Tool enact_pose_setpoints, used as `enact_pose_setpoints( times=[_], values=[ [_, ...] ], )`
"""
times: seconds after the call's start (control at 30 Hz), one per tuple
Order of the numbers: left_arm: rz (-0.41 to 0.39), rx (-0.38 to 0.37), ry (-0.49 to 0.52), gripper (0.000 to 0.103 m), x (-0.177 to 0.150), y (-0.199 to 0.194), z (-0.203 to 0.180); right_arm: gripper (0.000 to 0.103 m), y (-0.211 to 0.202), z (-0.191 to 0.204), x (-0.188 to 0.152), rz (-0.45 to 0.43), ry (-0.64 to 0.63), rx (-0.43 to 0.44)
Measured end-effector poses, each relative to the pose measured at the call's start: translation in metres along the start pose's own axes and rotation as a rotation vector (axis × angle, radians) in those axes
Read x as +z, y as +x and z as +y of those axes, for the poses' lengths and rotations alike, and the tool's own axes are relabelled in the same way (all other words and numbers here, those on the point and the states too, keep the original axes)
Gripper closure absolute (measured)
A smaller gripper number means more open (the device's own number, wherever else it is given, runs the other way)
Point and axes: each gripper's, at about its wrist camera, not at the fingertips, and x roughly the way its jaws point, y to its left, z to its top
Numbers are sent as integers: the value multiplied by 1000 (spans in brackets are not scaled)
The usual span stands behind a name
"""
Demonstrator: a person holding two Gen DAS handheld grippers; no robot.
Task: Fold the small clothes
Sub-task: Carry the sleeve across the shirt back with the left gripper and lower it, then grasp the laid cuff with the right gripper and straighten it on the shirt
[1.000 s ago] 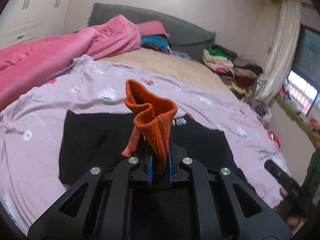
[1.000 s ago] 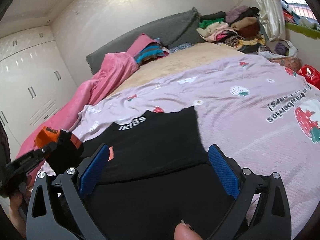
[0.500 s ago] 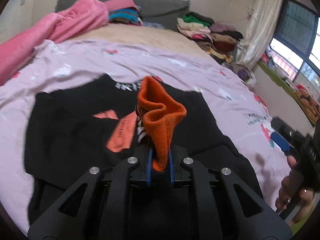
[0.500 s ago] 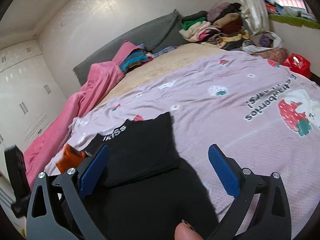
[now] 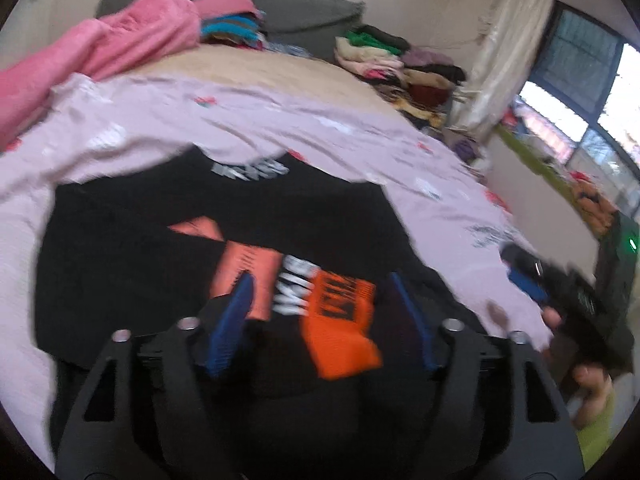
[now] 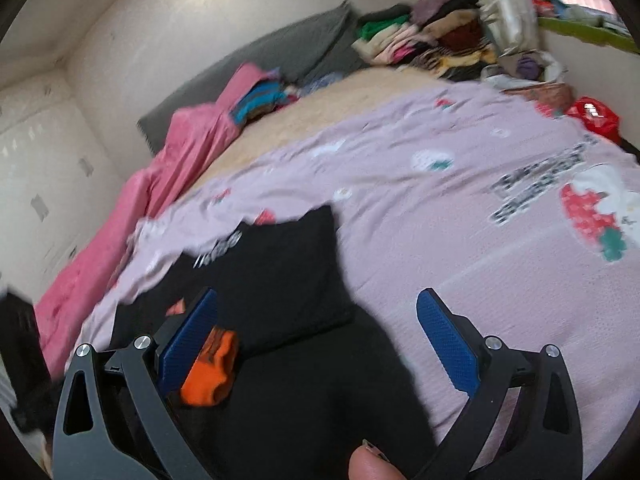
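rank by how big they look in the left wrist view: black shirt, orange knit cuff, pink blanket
1. Black printed shirt, largest, though nearest the camera.
2. Pink fleece blanket, farther off, so probably bigger than it looks.
3. Orange knit cuff, smallest.

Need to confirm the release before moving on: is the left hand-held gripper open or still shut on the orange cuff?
Open, jaws opening. The left hand-held gripper has its blue pads spread, and the orange cuff lies between them on the black garment, unpinched.
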Motion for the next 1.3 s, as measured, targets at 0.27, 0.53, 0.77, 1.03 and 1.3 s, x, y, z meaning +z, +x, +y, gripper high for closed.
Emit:
enact_pose_setpoints(
  times=[0.27, 0.53, 0.77, 1.03, 1.3],
  values=[
    [-12, 235, -61, 11, 37, 2, 54, 5, 45, 68, -30, 165, -178, 72],
    [-35, 229, -150, 10, 25, -5, 99, 6, 79, 105, -40, 200, -299, 26],
    [-94, 262, -180, 10, 25, -24, 115, 43, 108, 107, -44, 254, -323, 6],
    [-151, 342, -188, 10, 27, -42, 131, 94, 89, 120, -38, 193, -379, 64],
    [-173, 336, -247, 10, 29, -52, 152, 95, 57, 150, 14, 65, -472, 133]
  ],
)
